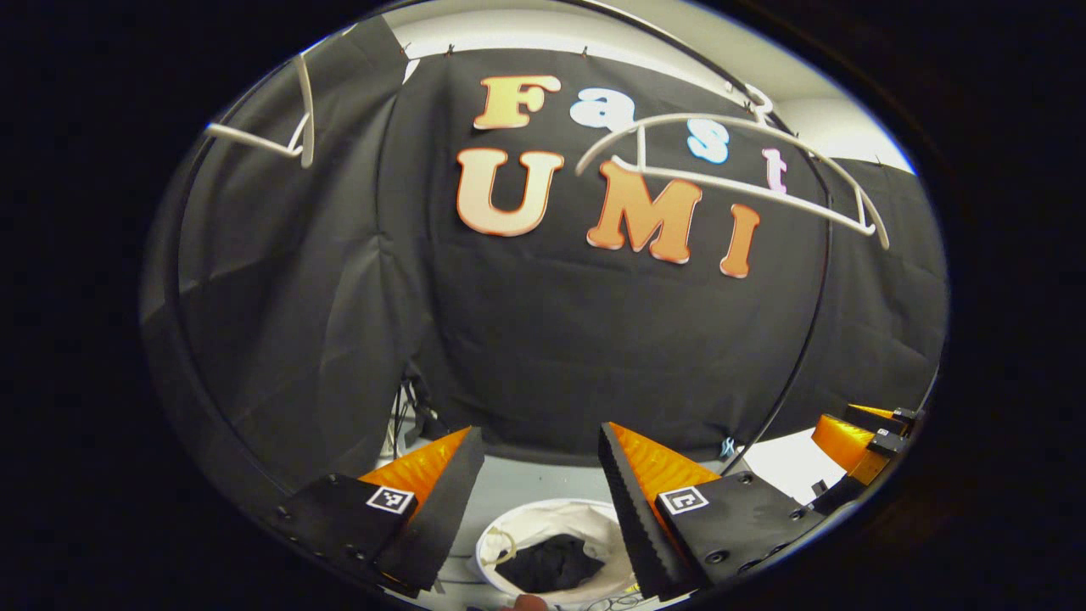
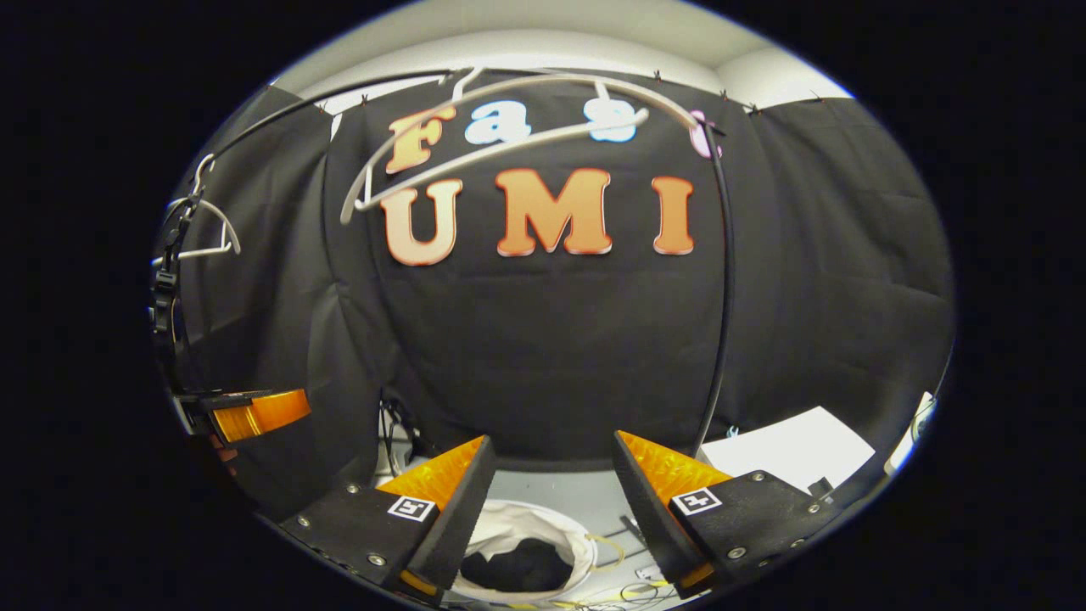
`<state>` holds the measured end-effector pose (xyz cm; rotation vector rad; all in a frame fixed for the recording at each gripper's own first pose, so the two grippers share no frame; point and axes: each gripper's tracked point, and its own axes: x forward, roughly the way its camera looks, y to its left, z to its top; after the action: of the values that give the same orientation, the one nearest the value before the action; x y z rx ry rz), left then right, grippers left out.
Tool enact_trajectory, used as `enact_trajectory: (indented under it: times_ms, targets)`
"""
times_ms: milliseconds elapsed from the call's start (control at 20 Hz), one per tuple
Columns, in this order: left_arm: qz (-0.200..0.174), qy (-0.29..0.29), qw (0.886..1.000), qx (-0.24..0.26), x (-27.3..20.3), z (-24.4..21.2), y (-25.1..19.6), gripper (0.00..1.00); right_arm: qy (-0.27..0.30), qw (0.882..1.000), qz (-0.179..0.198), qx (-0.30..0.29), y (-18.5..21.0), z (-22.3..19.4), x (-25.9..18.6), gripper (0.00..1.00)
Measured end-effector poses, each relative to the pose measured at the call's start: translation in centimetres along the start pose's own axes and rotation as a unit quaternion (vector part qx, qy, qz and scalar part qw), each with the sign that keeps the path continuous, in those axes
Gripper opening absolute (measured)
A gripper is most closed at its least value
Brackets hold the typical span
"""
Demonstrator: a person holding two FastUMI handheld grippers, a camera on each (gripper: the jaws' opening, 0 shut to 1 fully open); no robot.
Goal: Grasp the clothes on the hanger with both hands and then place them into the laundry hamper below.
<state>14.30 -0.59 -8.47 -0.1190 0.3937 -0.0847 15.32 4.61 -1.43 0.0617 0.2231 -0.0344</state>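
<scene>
My left gripper (image 1: 541,443) and right gripper (image 2: 553,448) both hang with jaws spread, pinching nothing. The dark clothes (image 1: 550,564) lie inside the white laundry hamper (image 1: 585,519) below — bare white hanger (image 1: 730,174) overhead on the rail, a second hanger (image 1: 280,136) farther along.

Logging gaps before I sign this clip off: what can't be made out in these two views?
- Dark clothes in the laundry hamper: which garment, or how many, can't be told; too small and dark in the left gripper view.
- Hamper's near rim: cut off by the lower edge and the right gripper fingers in the right gripper view.
- Right gripper at the edge of the left gripper view: cropped, jaw state unreadable there.
- White hanger: its hook is too thin.
</scene>
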Motion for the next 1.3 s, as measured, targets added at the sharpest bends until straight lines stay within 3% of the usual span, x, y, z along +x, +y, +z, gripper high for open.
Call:
enact_trajectory:
  times_ms: [50,100,150,250,300,350,400,450,500,550,600,650,750,800,850,900,950,1300]
  targets:
    - [-0.003,-0.010,1.000,0.001,-0.2,1.3,-0.2,0.89,-0.011,1.000,-0.002,0.001,-0.2,1.3,-0.3,0.86]
    - [-0.006,-0.020,1.000,0.001,-0.5,2.3,-0.5,0.95,-0.022,1.000,-0.009,0.002,-0.6,2.2,-0.5,0.86]
    - [-0.010,-0.030,0.999,0.000,-0.6,3.4,-0.9,0.89,-0.034,0.999,-0.011,0.004,-0.8,3.3,-0.9,0.86]
    - [-0.016,-0.050,0.999,0.003,-1.5,4.9,-1.6,0.89,-0.062,0.998,-0.015,0.009,-1.3,5.7,-1.8,0.86]
    - [-0.018,-0.060,0.998,0.006,-2.0,5.7,-1.9,0.84,-0.073,0.997,-0.017,0.010,-1.5,6.8,-2.1,0.86]
    - [-0.020,-0.069,0.997,0.009,-2.2,6.6,-2.1,0.89,-0.081,0.996,-0.019,0.009,-1.8,7.8,-2.3,0.86]
    - [-0.020,-0.078,0.997,0.013,-2.4,7.4,-2.3,0.95,-0.089,0.996,-0.023,0.009,-2.1,8.6,-2.7,0.95]
    - [-0.022,-0.087,0.996,0.018,-2.5,8.0,-2.6,0.89,-0.098,0.995,-0.026,0.010,-2.5,9.7,-2.8,0.77]
    - [-0.024,-0.095,0.995,0.022,-2.8,8.6,-3.0,0.89,-0.106,0.994,-0.027,0.014,-2.7,10.6,-3.3,0.77]
    - [-0.026,-0.103,0.994,0.025,-3.0,9.2,-3.3,0.89,-0.114,0.993,-0.026,0.018,-2.8,11.3,-3.7,0.86]
    - [-0.029,-0.111,0.993,0.027,-3.3,9.9,-3.7,0.89,-0.121,0.992,-0.026,0.021,-2.9,11.9,-4.2,0.86]
    - [-0.033,-0.118,0.992,0.028,-3.6,10.2,-4.0,0.89,-0.127,0.991,-0.027,0.024,-3.1,12.5,-4.6,0.95]
    - [-0.041,-0.128,0.991,0.028,-3.8,10.9,-4.6,0.85,-0.138,0.990,-0.033,0.024,-3.8,13.2,-5.5,0.95]
    - [-0.043,-0.133,0.990,0.030,-3.9,11.2,-4.7,0.83,-0.141,0.989,-0.036,0.023,-4.0,13.4,-5.8,0.86]
    - [-0.043,-0.136,0.989,0.034,-4.2,11.4,-4.9,0.83,-0.144,0.989,-0.039,0.021,-4.1,13.7,-6.2,0.86]
    - [-0.044,-0.143,0.988,0.039,-4.5,11.8,-5.0,0.89,-0.147,0.988,-0.041,0.018,-4.2,13.9,-6.7,0.86]
    - [-0.043,-0.149,0.987,0.044,-4.8,12.1,-5.1,0.83,-0.152,0.987,-0.044,0.014,-4.3,14.3,-7.1,0.86]
    - [-0.055,-0.164,0.984,0.042,-6.3,12.9,-5.5,0.89,-0.170,0.984,-0.052,0.001,-4.0,15.8,-9.8,0.86]
